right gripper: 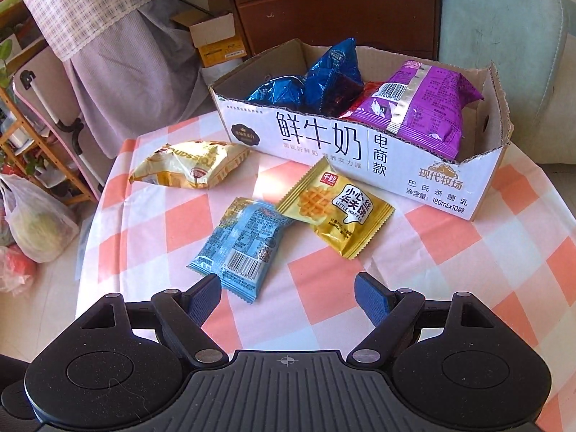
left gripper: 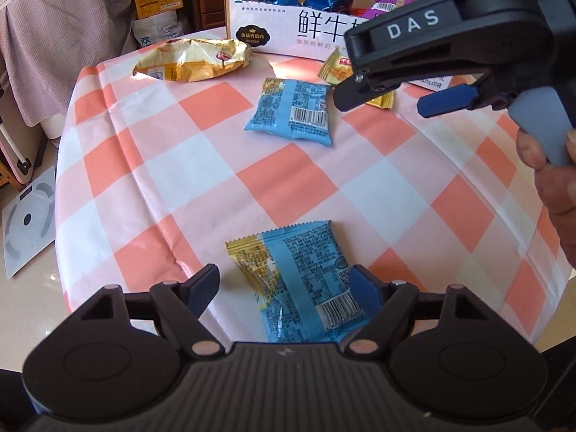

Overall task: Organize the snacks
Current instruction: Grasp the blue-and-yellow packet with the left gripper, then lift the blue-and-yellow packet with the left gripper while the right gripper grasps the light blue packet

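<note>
A blue-and-yellow snack packet (left gripper: 298,280) lies flat near the table's front edge, between the fingers of my open left gripper (left gripper: 286,286). Its right side is by the right pad and the left pad stands clear of it. A second blue packet (left gripper: 291,113) (right gripper: 241,248) lies mid-table, just ahead of my open right gripper (right gripper: 288,288) (left gripper: 381,105), which has nothing between its fingers. Beside that packet is a yellow waffle packet (right gripper: 334,208). A large yellow bag (right gripper: 190,165) (left gripper: 194,59) lies farther left. The white carton (right gripper: 360,154) (left gripper: 288,32) at the back holds blue foil bags (right gripper: 313,79) and a purple bag (right gripper: 421,104).
An orange-and-white checked cloth (left gripper: 201,165) covers the round table. A person's hand (left gripper: 550,165) holds the right gripper's handle. On the floor are a white scale (left gripper: 25,216) and plastic bags (right gripper: 36,226). A wooden cabinet (right gripper: 334,10) stands behind the carton.
</note>
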The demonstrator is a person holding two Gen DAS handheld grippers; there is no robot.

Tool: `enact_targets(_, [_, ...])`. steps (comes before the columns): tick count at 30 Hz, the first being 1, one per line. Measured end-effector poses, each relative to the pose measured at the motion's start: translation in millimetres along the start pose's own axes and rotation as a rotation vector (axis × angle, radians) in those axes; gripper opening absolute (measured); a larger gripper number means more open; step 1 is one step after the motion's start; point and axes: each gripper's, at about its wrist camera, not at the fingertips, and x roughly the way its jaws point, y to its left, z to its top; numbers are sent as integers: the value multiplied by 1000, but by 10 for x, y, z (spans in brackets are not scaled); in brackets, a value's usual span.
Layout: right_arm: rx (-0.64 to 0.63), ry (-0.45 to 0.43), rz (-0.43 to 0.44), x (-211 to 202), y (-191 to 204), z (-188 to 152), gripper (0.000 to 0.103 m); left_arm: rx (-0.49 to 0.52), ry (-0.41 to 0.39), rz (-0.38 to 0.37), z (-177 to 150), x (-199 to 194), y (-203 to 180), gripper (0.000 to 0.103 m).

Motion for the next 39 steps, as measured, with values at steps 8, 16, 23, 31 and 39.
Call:
enact_targets(8, [39, 30, 7, 159, 32, 39, 83, 46, -33, 7, -94, 40, -105, 74])
enact_targets(16, [70, 46, 25, 319, 125, 88, 83, -75, -70, 89, 70, 52, 308, 49])
enact_targets(23, [138, 46, 8, 522, 268, 161, 83, -206, -105, 132, 288, 146, 748, 49])
enact_targets(31, [113, 1, -96, 674, 511, 197, 86, -231, -129, 173, 327, 218, 879, 52])
enact_targets(39, [-55, -33, -199, 720, 701, 78, 64, -213, -136, 182, 345, 237, 864, 56])
